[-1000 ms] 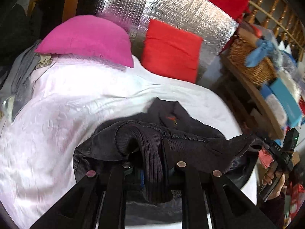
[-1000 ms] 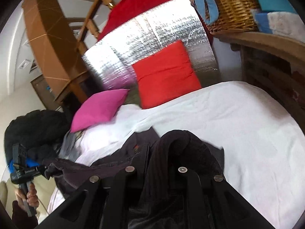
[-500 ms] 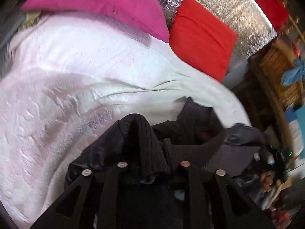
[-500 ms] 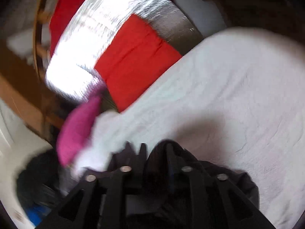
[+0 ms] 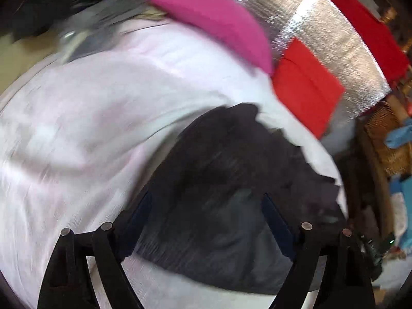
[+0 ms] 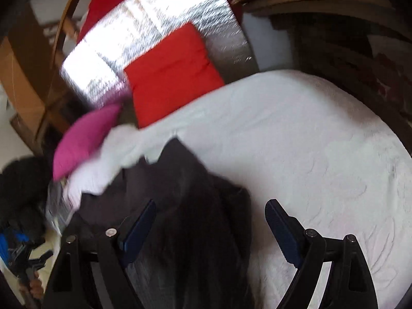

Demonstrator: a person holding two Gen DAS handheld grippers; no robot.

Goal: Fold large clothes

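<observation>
Lying crumpled on the white bedsheet point(image 5: 77, 118), a large dark grey-black garment of thick fabric point(image 5: 226, 159), blurred in both wrist views, touching neither pair of pads

Opening wide over that garment, the left gripper point(image 5: 206, 206), its blue-padded fingers point(image 5: 140, 211) standing well apart with cloth showing between them but gripped by nothing

Opening likewise, the right gripper point(image 6: 209, 213), blue pads spread, the garment point(image 6: 195, 206) lying between and beneath them, loose on the sheet point(image 6: 309, 154)

Leaning at the head of the bed, a magenta cushion point(image 5: 216, 23) and a square red cushion point(image 5: 303, 82) against a crinkled silver foil panel point(image 5: 322, 25)

Standing on a wooden shelf beside the bed, a woven wicker basket point(image 5: 386, 139)
</observation>
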